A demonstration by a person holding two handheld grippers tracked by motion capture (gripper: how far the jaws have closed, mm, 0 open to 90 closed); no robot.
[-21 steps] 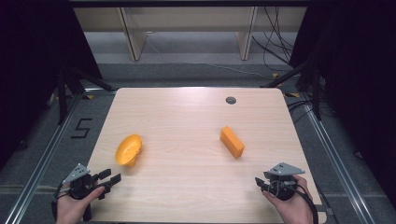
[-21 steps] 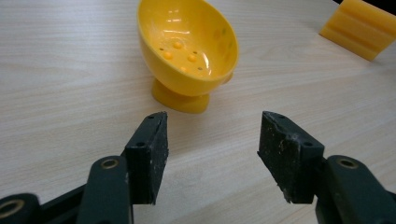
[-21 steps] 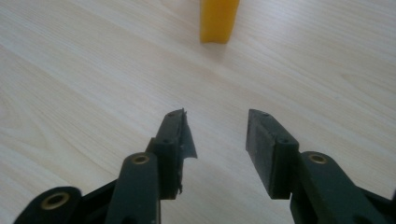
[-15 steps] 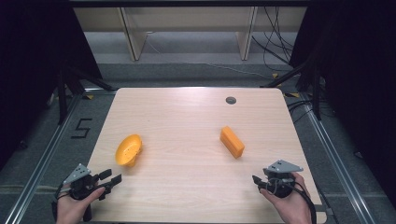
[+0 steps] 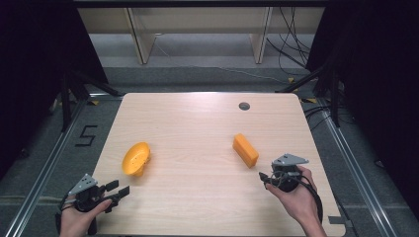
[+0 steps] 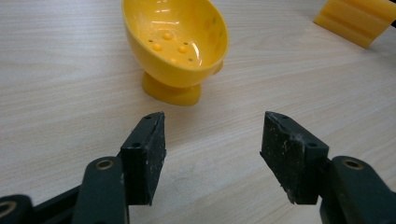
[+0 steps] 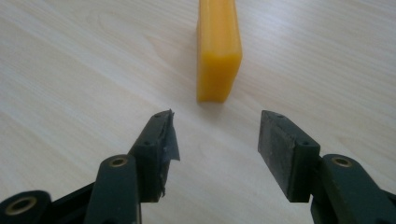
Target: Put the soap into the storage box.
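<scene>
Orange block [image 7: 218,51] lies dead ahead of the right gripper [image 7: 217,149], jaws open to take it; left gripper [image 6: 212,154], jaws likewise open, faces the yellow cup [image 6: 180,44] on the bench [image 5: 197,133].

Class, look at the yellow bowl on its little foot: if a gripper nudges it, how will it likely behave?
The bowl already leans on its small foot, so it would probably tip or rock. Its glossy inside suggests hard, slippery plastic. It looks thin-walled, so likely light.

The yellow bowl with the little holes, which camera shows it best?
The left gripper view: the yellow bowl sits close ahead of the open fingers, tipped so its holed inside and its foot are plain. The high view shows it small, on the table's left. The right gripper view faces the orange block instead.
</scene>
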